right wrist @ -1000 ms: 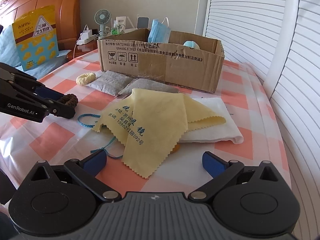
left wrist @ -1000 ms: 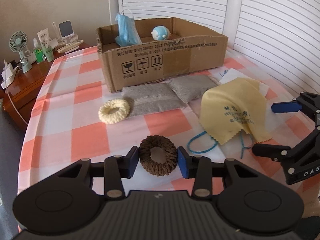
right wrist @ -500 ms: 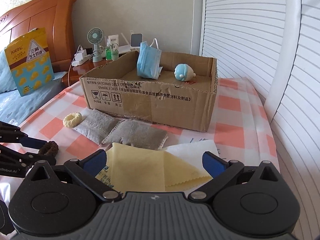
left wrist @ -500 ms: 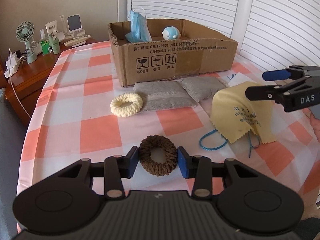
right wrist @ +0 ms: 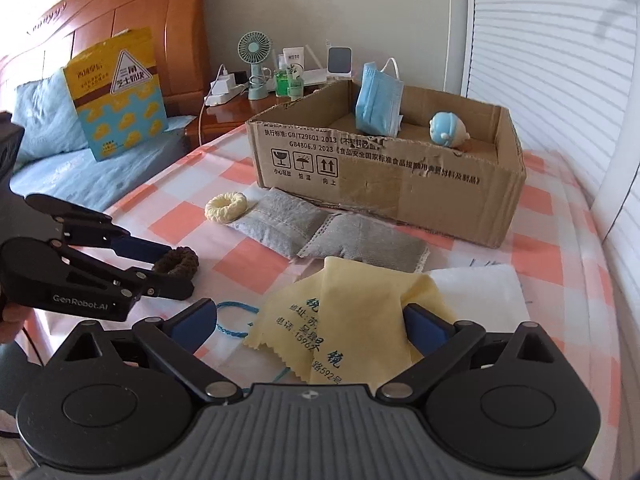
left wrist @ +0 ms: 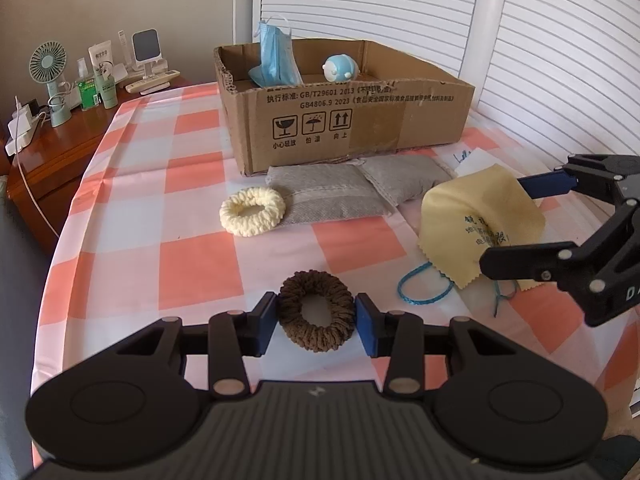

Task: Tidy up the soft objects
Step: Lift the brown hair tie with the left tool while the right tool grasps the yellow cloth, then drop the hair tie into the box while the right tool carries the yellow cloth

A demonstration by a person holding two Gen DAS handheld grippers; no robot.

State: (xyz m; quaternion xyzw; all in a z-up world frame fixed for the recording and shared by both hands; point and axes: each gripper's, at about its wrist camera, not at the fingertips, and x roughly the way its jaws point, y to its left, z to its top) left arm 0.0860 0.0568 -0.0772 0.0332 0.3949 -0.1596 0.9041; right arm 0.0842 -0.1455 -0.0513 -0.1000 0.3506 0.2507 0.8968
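A brown knitted hair tie sits pinched between blue pads above the checked cloth. A cream hair tie lies beside two grey pouches. A yellow cloth lies rumpled, partly lifted.

The left gripper sits at the bottom centre of its own view, angled downward, its two blue pads drawn close and pressing on either side of a brown scrunchie. In the right wrist view it enters from the left edge, fingers reaching toward mid-frame, a bit of the person's hand just visible at the far left behind it. The right gripper fills the bottom of its own view, also tilted downward, jaws spread wide. In the left wrist view it reaches in from the right edge.
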